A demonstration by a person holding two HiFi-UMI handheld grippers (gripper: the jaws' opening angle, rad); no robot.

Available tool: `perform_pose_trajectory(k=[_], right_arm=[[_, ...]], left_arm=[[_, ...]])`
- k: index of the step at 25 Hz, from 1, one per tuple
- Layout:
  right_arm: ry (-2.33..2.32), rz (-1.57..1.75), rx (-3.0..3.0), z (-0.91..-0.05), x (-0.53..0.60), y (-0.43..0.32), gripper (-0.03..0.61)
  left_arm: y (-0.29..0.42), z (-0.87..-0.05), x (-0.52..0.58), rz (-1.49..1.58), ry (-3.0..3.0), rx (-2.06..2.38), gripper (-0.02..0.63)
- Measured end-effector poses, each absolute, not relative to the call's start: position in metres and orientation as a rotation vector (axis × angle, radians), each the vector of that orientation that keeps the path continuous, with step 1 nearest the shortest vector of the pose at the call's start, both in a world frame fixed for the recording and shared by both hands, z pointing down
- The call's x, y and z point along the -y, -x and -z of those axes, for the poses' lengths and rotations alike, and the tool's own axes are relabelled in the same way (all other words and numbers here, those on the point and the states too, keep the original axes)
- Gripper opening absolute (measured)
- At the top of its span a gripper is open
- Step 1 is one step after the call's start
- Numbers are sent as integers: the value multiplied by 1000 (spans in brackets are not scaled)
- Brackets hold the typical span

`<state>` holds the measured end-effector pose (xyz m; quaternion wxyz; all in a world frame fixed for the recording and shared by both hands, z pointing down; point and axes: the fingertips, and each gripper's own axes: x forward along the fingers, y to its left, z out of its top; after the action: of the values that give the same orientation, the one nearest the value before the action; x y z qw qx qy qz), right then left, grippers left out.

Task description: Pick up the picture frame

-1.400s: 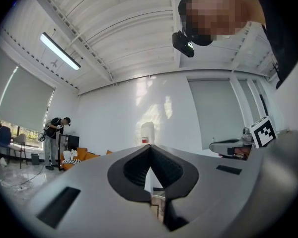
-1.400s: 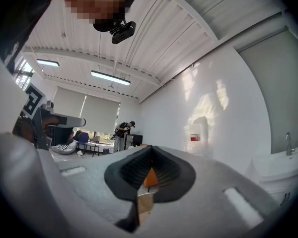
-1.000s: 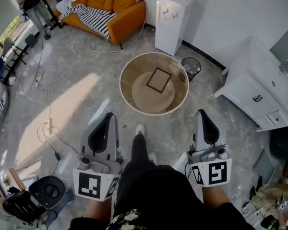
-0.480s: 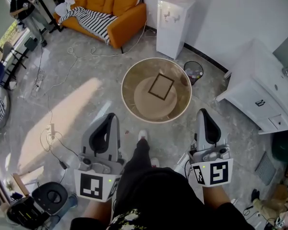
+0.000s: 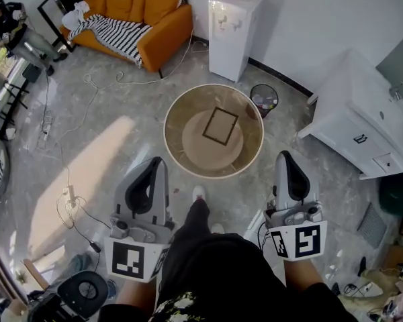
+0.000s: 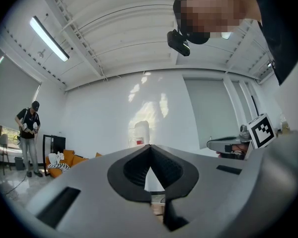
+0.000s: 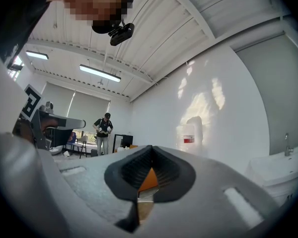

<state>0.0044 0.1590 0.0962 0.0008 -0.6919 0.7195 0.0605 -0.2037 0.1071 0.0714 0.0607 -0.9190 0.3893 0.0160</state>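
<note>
While the left gripper and the right gripper hover side by side, each with jaws pressed together on nothing, the picture frame lies flat near the middle of the round tabletop ahead, well apart from both, with the orange sofa beyond.
</note>
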Motion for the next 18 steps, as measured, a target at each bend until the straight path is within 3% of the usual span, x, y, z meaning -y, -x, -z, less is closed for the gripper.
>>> perform_pose_trajectory(k=[18], right_arm=[[2304, -247, -2150, -75, -67, 10, -4]], left_arm=[[202, -55, 10, -126, 2849, -989, 6]])
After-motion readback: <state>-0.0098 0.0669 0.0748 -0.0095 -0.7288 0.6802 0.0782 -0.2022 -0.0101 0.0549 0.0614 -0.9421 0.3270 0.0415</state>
